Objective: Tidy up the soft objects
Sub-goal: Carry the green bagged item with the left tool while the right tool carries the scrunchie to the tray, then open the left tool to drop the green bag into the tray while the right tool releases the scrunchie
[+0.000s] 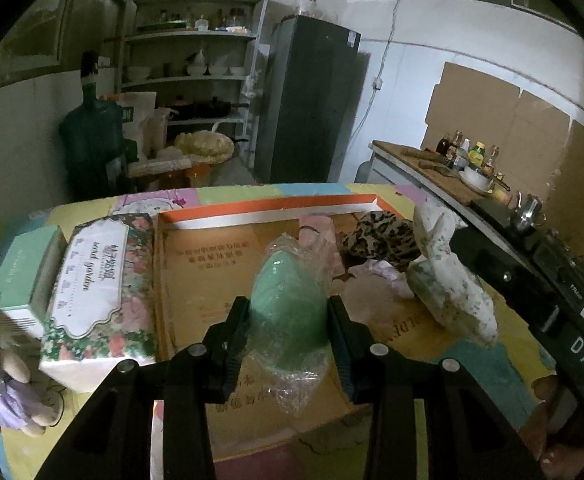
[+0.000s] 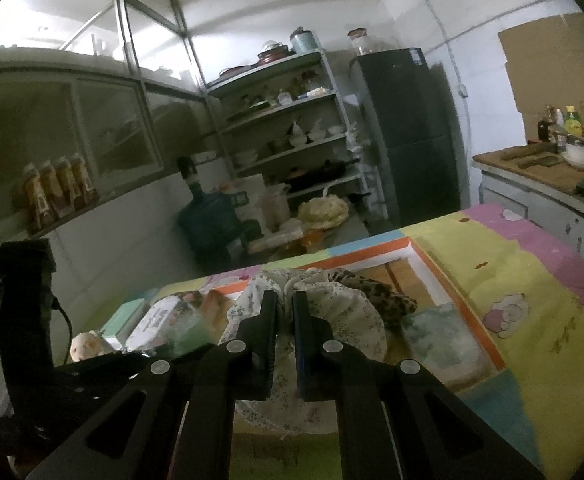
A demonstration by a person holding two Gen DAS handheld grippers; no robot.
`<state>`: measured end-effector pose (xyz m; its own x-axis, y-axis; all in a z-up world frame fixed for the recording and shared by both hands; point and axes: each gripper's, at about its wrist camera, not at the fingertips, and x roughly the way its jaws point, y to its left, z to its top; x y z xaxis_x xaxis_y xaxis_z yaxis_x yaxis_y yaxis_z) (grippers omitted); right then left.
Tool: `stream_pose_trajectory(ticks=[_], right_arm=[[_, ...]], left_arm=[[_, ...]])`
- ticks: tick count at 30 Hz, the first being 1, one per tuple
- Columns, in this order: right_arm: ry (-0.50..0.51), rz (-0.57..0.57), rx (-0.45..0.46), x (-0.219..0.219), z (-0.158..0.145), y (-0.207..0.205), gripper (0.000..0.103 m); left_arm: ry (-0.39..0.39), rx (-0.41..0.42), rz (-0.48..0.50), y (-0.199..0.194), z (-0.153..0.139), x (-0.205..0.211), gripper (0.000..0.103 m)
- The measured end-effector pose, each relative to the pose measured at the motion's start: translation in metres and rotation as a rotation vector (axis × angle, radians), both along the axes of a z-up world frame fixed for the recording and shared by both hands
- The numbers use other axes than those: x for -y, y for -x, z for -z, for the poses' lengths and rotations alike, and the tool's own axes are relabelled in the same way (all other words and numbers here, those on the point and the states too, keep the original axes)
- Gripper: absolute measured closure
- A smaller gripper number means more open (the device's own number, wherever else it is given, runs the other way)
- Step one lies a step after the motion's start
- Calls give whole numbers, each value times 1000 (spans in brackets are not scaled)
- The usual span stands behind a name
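Note:
My left gripper (image 1: 288,304) is shut on a green egg-shaped sponge in clear wrap (image 1: 288,280), held over the flat cardboard box with an orange rim (image 1: 268,203). My right gripper (image 2: 285,300) is shut on a white floral cloth (image 2: 343,308) that hangs bunched over the same box (image 2: 487,336); the left wrist view shows this cloth (image 1: 447,280) at the right. In the box lie a leopard-print cloth (image 1: 379,236), a pink item (image 1: 315,226) and a pale green folded cloth (image 2: 439,336).
Left of the box lie a floral tissue pack (image 1: 96,284), a mint green carton (image 1: 28,272) and a small plush toy (image 1: 16,380), all on a colourful cartoon mat (image 2: 531,280). Shelves (image 1: 192,36), a dark fridge (image 1: 311,96) and a counter with bottles (image 1: 463,160) stand behind.

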<state>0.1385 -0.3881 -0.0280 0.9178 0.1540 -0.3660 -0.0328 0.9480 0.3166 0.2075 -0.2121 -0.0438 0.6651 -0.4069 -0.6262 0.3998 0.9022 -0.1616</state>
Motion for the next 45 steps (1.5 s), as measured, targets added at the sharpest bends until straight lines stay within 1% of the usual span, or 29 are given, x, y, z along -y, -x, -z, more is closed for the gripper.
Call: stream_pose_trajectory(ticks=[6, 10, 16, 20, 22, 30, 31, 33, 35, 41, 43, 44, 45], right_arm=[[-13, -16, -24, 3, 7, -19, 95], [-5, -33, -33, 2, 6, -33, 95], [4, -62, -74, -4, 11, -61, 95], [11, -57, -120, -4, 20, -74, 95], [5, -59, -141, -2, 24, -78, 95], [-9, -73, -187, 0, 34, -85, 91], [-15, -77, -190, 0, 35, -86, 90], [-29, -84, -189, 1, 35, -86, 82], [-50, -88, -179, 4, 36, -85, 74], [-114, -83, -119, 13, 32, -75, 73], [-134, -78, -92, 16, 29, -71, 72], [-143, -75, -78, 18, 28, -69, 70], [-152, -73, -65, 20, 27, -67, 63]], left_arm=[[-6, -39, -5, -14, 11, 5, 64], [-7, -64, -6, -20, 17, 8, 64], [-9, -130, 10, -28, 29, 13, 64], [-7, -131, 14, -30, 31, 14, 64], [2, -145, 19, -32, 33, 14, 64], [29, -159, 29, -35, 32, 9, 62], [33, -161, 31, -34, 32, 9, 61], [38, -159, 33, -33, 31, 8, 54], [46, -149, 37, -30, 29, 8, 45], [48, -116, 31, -22, 22, 4, 34], [63, -108, 23, -19, 18, 0, 34], [69, -104, 20, -19, 16, -3, 34], [78, -100, 16, -17, 14, -5, 34]])
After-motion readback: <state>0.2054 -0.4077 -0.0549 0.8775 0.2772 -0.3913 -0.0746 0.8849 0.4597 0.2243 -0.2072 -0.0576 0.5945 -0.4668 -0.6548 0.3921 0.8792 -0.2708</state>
